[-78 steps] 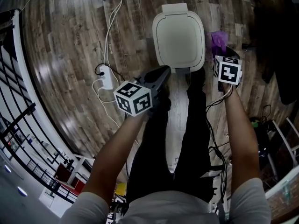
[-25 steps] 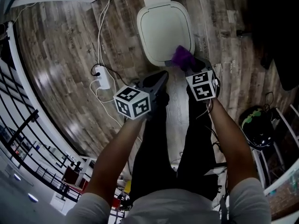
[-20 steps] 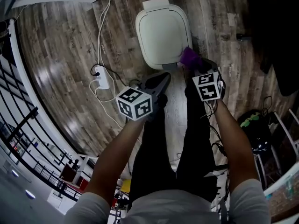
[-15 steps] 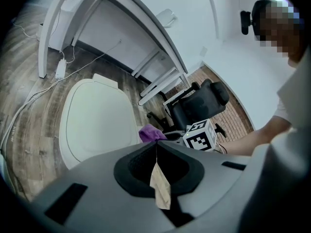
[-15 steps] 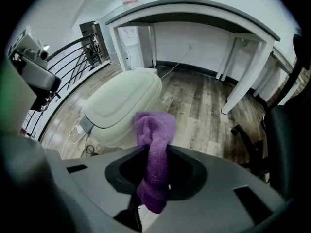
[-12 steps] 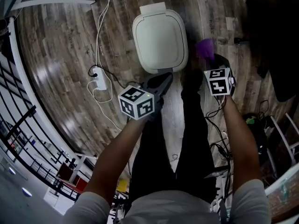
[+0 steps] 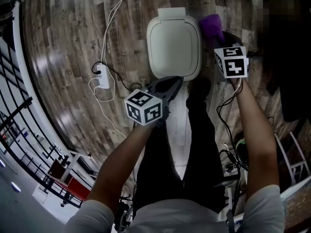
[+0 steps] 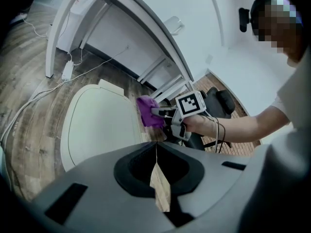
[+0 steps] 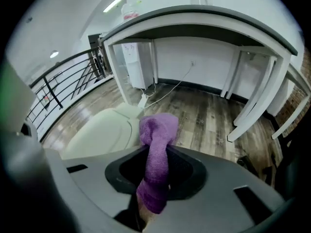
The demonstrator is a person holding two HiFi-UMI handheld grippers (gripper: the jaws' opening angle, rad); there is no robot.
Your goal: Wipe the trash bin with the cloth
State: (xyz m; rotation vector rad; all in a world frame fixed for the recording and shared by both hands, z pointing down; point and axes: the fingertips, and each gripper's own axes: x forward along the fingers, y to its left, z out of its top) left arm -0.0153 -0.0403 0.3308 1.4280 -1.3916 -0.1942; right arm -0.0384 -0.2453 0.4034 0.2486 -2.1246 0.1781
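The right gripper (image 7: pixel 219 37) is clamped on a purple cloth (image 9: pixel 156 144): in the right gripper view the terry fabric is pinched between the two jaws, one bunched end rising past the tips and the other hanging back toward the camera. In the head view that cloth sits at about 2 o'clock of the trash bin (image 7: pixel 174 42), right at the corner of its cream lid; the left gripper view shows the fabric against the lid's right-hand edge, though whether it presses on the plastic cannot be told. The left gripper (image 7: pixel 171 84) has its jaws together with nothing between them, and hovers at 6 o'clock of the bin, just off the lid's near edge, pointing toward it. The bin stands closed on a wood-plank floor (image 7: pixel 63 57), its hinge tab at 12 o'clock. The person's dark-trousered legs (image 7: pixel 194 144) run from the bin's 6 o'clock side down the head view. At about 8 o'clock of the bin, well apart from it, lies a white power strip (image 7: pixel 102 77) with white cables trailing toward 12 o'clock. A dark railing (image 7: pixel 19 130) borders the floor at 9 o'clock, and a white desk (image 9: pixel 204 21) spans the room beyond the bin in the right gripper view.
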